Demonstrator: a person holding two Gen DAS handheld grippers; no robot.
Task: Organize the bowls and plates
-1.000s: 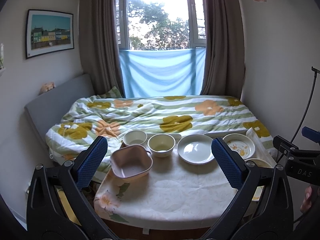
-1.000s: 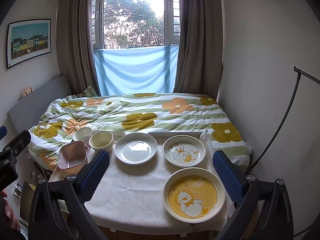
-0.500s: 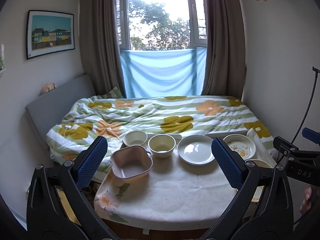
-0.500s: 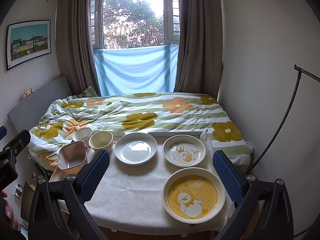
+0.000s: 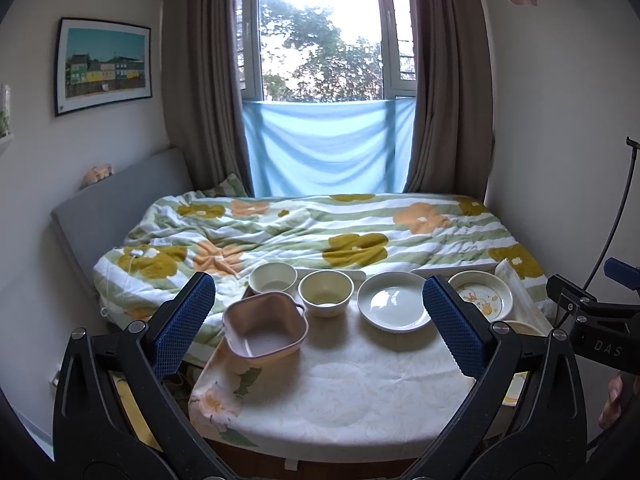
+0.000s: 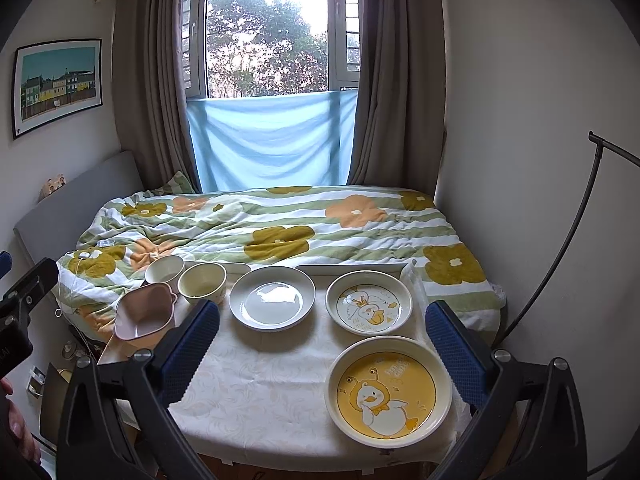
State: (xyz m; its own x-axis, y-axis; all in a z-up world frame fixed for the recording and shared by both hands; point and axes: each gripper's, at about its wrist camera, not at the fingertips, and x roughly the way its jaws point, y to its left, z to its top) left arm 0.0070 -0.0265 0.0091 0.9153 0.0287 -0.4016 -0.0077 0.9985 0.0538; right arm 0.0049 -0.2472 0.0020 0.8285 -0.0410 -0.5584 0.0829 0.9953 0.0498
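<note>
Bowls and plates stand on a small table with a white cloth, at the foot of a bed with a flowered quilt. From the left: a pink bowl with small handles sits at the left edge of the table. Behind it, at the far edge near the quilt, is a white bowl, and just beside that one a cream bowl; in the right view these two seem to touch, but I cannot tell for sure. Next comes a plain white plate, then a small duck plate at the far right. In front of this one, nearer to the person, lies a big yellow duck plate, close to the small one.

The left gripper is held above the near side of the table, its blue pads wide apart and holding nothing. The right gripper is the same, jaws spread wide, empty, over the near right part of the table. Both are well apart from the dishes. At the right edge of the left view, a part of a hand is visible under the other gripper.

Behind the bed is a window with brown curtains and a blue cloth across its lower part. A framed picture hangs on the left wall.
</note>
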